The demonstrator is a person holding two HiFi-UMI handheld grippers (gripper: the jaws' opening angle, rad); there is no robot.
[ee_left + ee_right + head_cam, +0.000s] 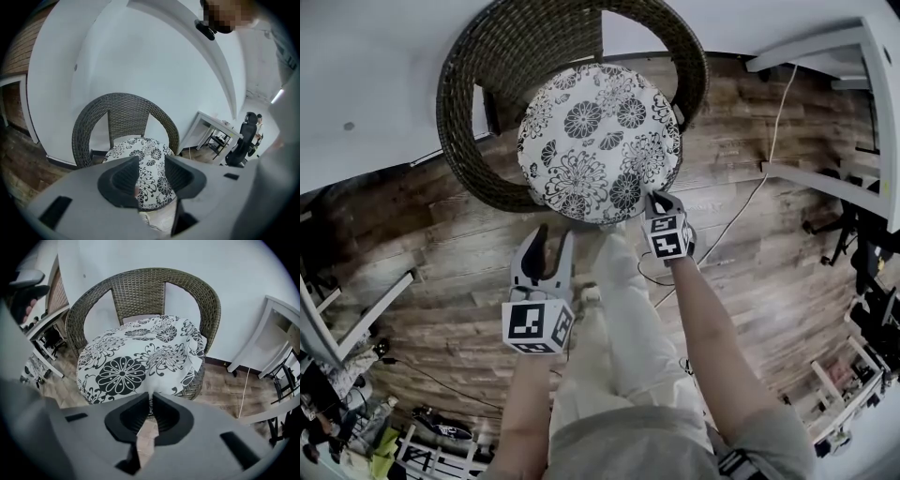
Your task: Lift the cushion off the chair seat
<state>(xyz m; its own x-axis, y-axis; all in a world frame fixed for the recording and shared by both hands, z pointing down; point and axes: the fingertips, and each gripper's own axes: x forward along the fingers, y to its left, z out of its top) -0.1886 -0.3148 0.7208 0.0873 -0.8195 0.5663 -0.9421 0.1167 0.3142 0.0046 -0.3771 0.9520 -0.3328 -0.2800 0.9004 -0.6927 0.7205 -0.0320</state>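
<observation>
- "Jaws, both units?"
- "Right gripper (152,395): clenched on front rim of cushion (600,141), which lay on chair (469,103) seat. Left gripper (152,161): spread, empty, short of that rim."
- "Handling?"
- "Judged soft, light, floppy; second hold on rim advised. Right arm (712,347) extended to cushion; left arm (525,403) farther off."

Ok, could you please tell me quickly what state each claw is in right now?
Left claw: open, holding nothing.
Right claw: closed on the front edge of the cushion.
</observation>
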